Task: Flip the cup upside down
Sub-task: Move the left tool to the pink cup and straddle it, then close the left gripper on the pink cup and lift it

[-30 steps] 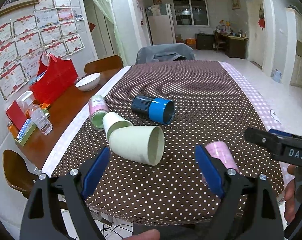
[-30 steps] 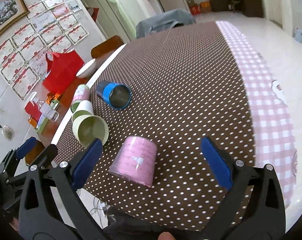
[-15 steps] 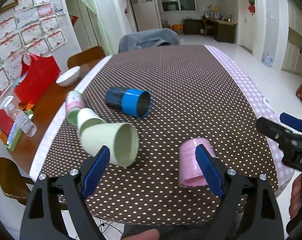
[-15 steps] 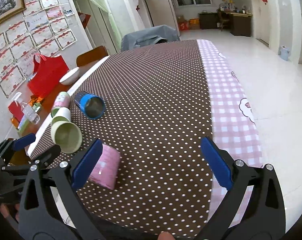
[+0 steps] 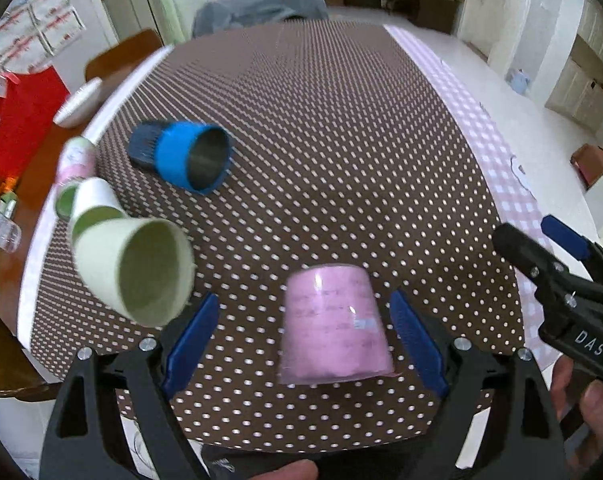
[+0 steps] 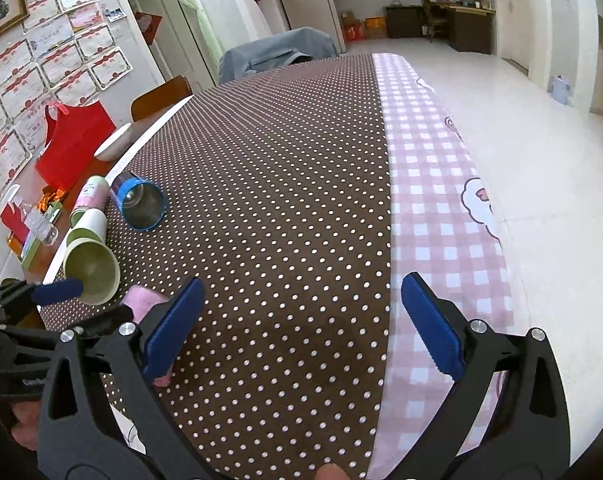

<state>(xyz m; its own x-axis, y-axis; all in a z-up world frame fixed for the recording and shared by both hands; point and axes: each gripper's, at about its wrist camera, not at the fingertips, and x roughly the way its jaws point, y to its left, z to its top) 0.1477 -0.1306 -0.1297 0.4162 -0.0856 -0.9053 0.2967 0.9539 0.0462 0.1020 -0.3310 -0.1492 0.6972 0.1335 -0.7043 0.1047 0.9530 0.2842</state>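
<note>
A pink cup (image 5: pixel 333 326) lies on its side on the brown dotted tablecloth (image 5: pixel 341 128), between the open fingers of my left gripper (image 5: pixel 303 346), which does not touch it. In the right wrist view only a bit of the pink cup (image 6: pixel 143 300) shows behind the left gripper (image 6: pixel 61 296). My right gripper (image 6: pixel 301 328) is open and empty over the cloth's near right part; it also shows at the right edge of the left wrist view (image 5: pixel 541 248).
A light green cup (image 5: pixel 135 264), a white and green cup (image 5: pixel 91 204), a pink and green cup (image 5: pixel 75 162) and a blue cup (image 5: pixel 185 156) lie on their sides at the left. A white bowl (image 5: pixel 79 104) and red bag (image 5: pixel 19 120) sit beyond. The table edge is close in front.
My left gripper has swung right from the green cup and closed in, so the pink cup now lies between its fingers. My right gripper has moved right, away from the pink cup.
</note>
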